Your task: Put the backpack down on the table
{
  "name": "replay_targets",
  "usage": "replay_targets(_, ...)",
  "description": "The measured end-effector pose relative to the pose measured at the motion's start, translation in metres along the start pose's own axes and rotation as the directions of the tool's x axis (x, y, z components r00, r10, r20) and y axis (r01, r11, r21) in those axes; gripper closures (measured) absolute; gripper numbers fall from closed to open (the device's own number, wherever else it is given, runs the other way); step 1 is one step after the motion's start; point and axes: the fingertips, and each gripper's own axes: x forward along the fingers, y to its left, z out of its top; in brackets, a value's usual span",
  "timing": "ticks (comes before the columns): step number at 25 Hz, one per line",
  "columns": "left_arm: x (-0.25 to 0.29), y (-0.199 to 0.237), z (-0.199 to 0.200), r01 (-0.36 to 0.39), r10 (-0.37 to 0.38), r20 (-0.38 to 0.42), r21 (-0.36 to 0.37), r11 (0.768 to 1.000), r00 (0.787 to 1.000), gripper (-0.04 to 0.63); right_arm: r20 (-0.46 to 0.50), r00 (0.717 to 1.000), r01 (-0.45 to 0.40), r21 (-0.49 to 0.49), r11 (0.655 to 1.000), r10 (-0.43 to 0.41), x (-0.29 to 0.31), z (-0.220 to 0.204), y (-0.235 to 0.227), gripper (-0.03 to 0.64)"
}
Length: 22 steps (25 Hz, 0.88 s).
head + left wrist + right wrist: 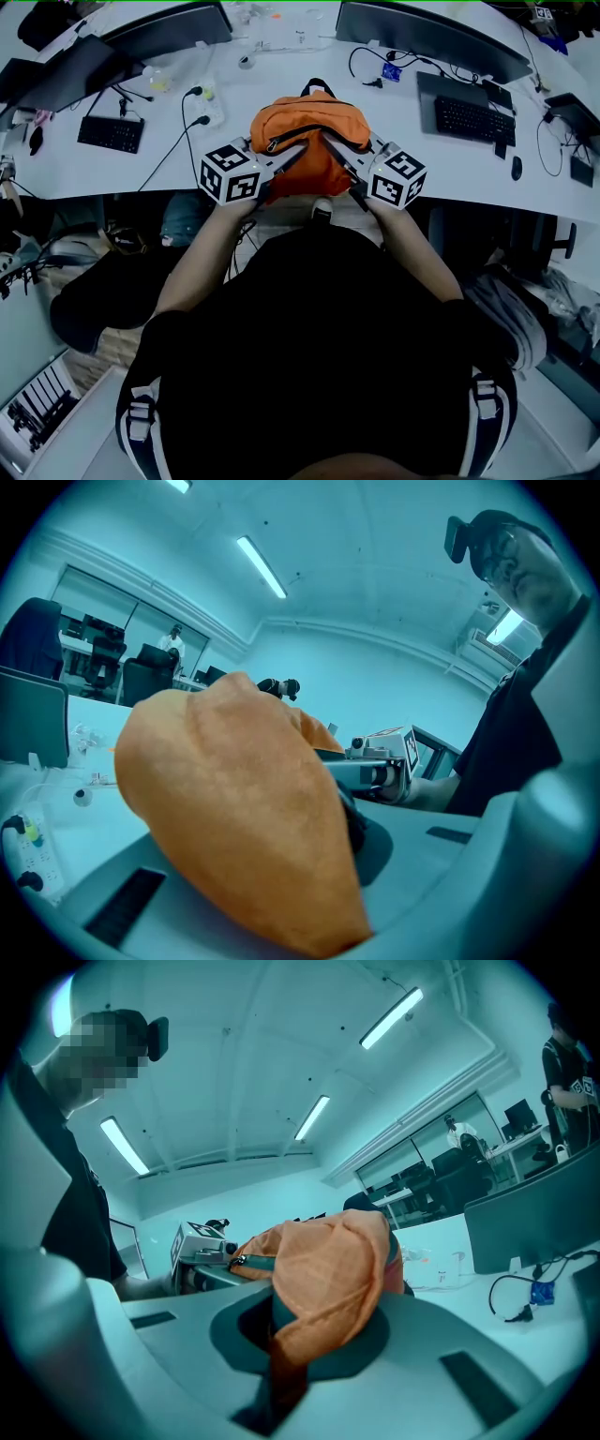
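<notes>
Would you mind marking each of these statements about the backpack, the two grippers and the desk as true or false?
1. The backpack is orange. True.
2. Only the left gripper grips it. False: the right gripper is clamped on its fabric too.
3. Keyboards lie on the table on both sides of the backpack. True: the left keyboard and the right keyboard.
4. The backpack is at the table's far edge. False: it is at the near edge, close to the person.

Orange backpack above white table
</notes>
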Motion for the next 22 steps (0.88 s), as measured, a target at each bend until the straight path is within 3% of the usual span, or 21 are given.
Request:
replay_targets(9,0.02,0.009,0.014,-0.038,0.038,0.003,-0.002,0.999,0.999,0.563,-0.002,1.0,-0.028,-0.005,1.0,0.028,-0.003,0.012,-0.023,0.584)
replay_targets(22,0.042,0.024,0.029,-0.093,0.095,0.03,-0.061,0.994,0.995,0.565,-0.024,0.996,-0.087,-0.007,0.996,0.087,-0.001,0.025,-0.052,0.586)
